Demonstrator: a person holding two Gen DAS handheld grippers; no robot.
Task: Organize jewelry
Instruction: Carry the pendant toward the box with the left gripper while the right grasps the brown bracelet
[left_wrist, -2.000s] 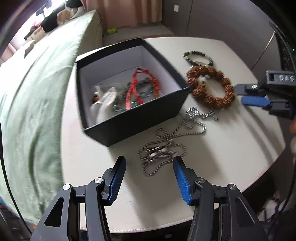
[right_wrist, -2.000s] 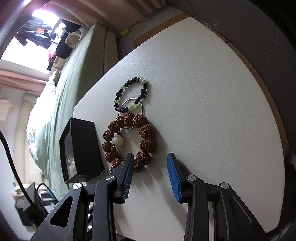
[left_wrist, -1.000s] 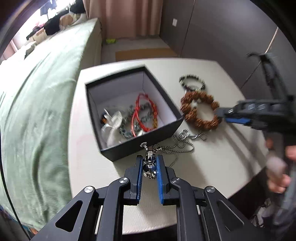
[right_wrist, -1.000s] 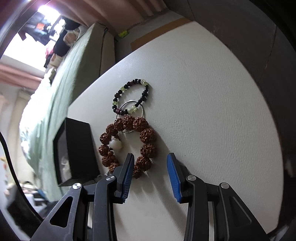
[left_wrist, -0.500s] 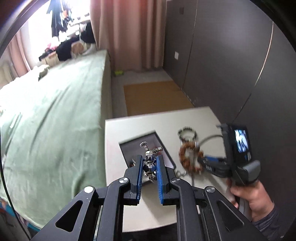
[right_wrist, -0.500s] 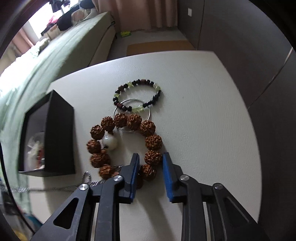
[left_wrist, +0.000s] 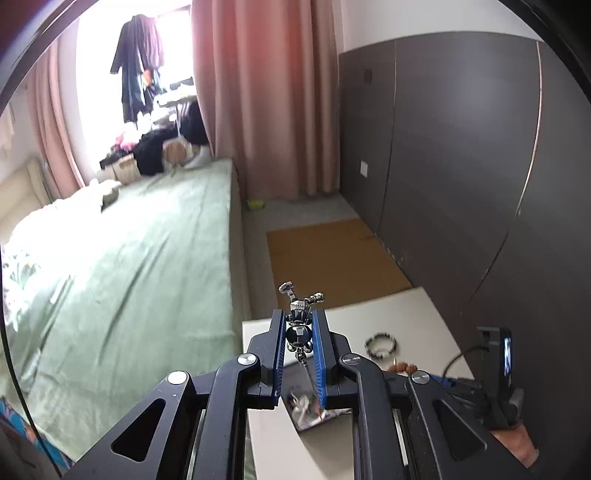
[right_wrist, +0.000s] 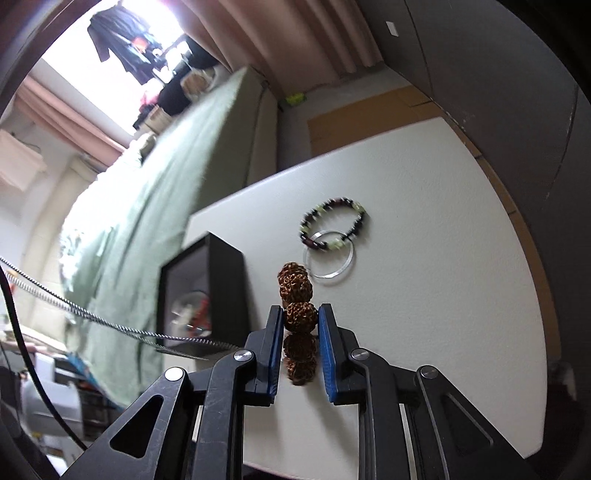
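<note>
Left gripper (left_wrist: 300, 334) is clamped on the metal pendant (left_wrist: 298, 332) of the silver chain (right_wrist: 110, 325) and has gone from table level two seconds ago, when it stood open over the chain lying in front of the box, to high above the table (left_wrist: 406, 314). Its camera looked down into the box a second ago; it now looks out over the green bed (left_wrist: 129, 266) and pink curtain (left_wrist: 266, 103). The chain hangs down from the pendant between the blue pads, and in the right wrist view it runs as a taut slanting line past the black box (right_wrist: 218, 280), so it seems fully lifted off the table. That suggests the necklace is ready to be lowered into the box.

Further right, the right gripper (right_wrist: 301, 319) has changed too: half a second ago it was closing around the brown bead bracelet (right_wrist: 295, 286) as it lay flat, and now it grips one bead, with the rest of the loop standing up edge-on above and below the pads, apparently raised. The black-and-green bead bracelet (right_wrist: 334, 221) and the thin clear ring (right_wrist: 330, 271) beside it lie where they did, untouched on the table. Both carried pieces most likely go into the box next; two items remain.
</note>
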